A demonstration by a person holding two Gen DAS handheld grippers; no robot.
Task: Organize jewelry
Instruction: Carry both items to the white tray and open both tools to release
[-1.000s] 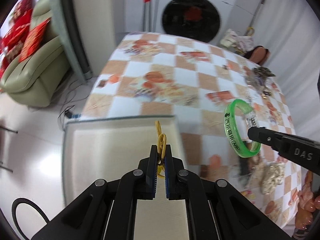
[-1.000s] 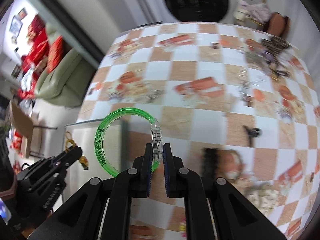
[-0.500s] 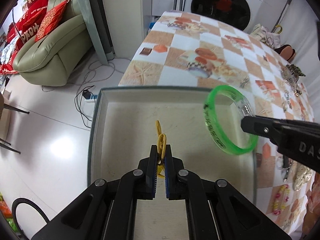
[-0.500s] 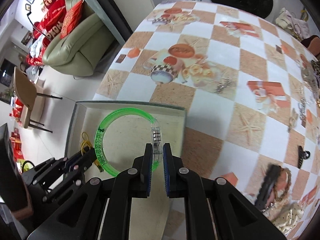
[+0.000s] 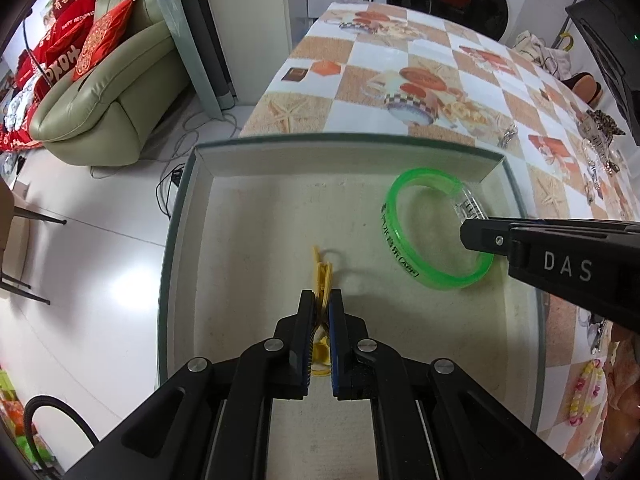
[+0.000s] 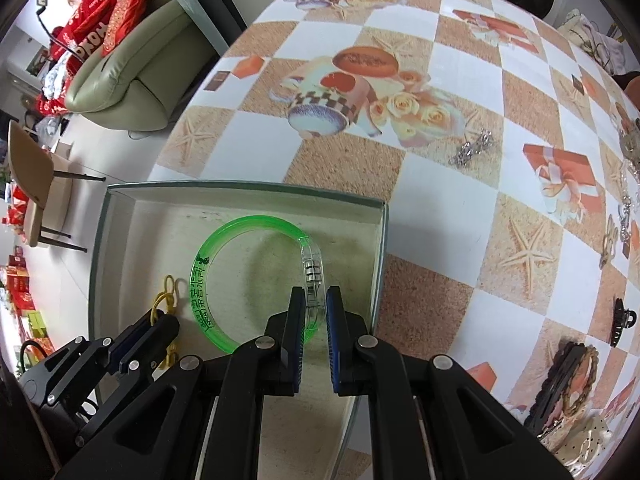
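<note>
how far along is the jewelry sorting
Early. Nothing lies loose in the tray yet. In hand: the left gripper holds yellow bands and the right gripper a green bracelet, both over the tray, unreleased. Left: silver earrings, a black hair claw and more on the table.

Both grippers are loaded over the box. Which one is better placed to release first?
Left, probably. The left gripper holds the yellow band low and central in the box; the right gripper's green bracelet hangs by the wall.
</note>
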